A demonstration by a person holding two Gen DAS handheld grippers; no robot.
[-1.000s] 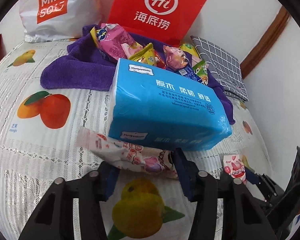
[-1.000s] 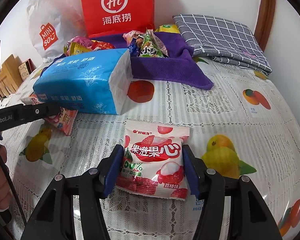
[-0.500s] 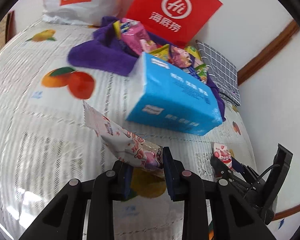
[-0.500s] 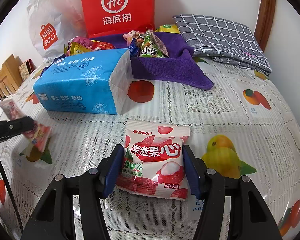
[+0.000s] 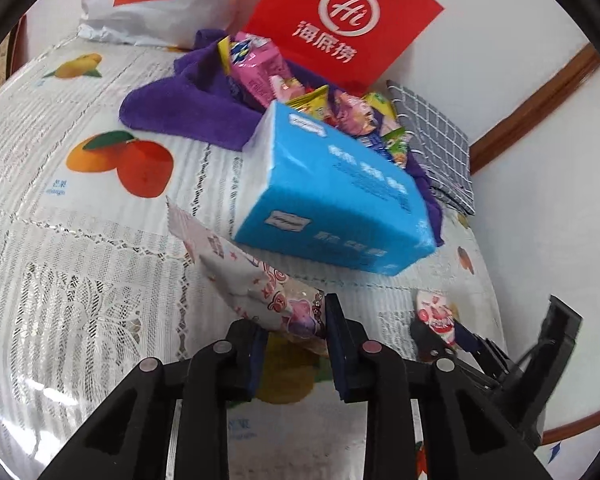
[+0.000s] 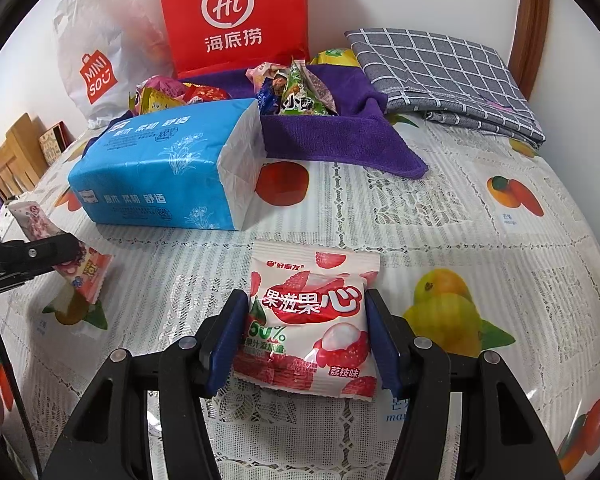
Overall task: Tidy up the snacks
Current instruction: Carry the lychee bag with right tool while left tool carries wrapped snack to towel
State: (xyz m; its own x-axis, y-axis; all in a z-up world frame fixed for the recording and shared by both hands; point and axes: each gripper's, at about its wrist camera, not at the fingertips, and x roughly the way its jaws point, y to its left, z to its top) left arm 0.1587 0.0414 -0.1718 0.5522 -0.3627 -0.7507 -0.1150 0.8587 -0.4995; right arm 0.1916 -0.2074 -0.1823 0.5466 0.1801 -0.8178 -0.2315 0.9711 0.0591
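My left gripper [image 5: 294, 340] is shut on a long pink-and-white snack packet [image 5: 244, 276] and holds it above the tablecloth; the packet also shows in the right wrist view [image 6: 56, 248]. My right gripper [image 6: 306, 340] is open, its jaws on either side of a lychee candy bag [image 6: 312, 320] that lies flat on the table; this bag is small in the left wrist view [image 5: 436, 312]. A purple towel [image 6: 340, 140] at the back holds a pile of snack packets [image 6: 296, 92].
A blue tissue pack [image 6: 164, 168] lies in front of the towel. A red paper bag [image 6: 236, 16] and a white Miniso bag [image 6: 100, 52] stand at the wall. A grey checked cloth [image 6: 444, 76] lies at the back right. The table has a lace fruit-print cover [image 6: 460, 240].
My left gripper closed on the long snack packet, lifted it off the table and drew it away from the tissue pack. The right gripper and the lychee bag have not moved.
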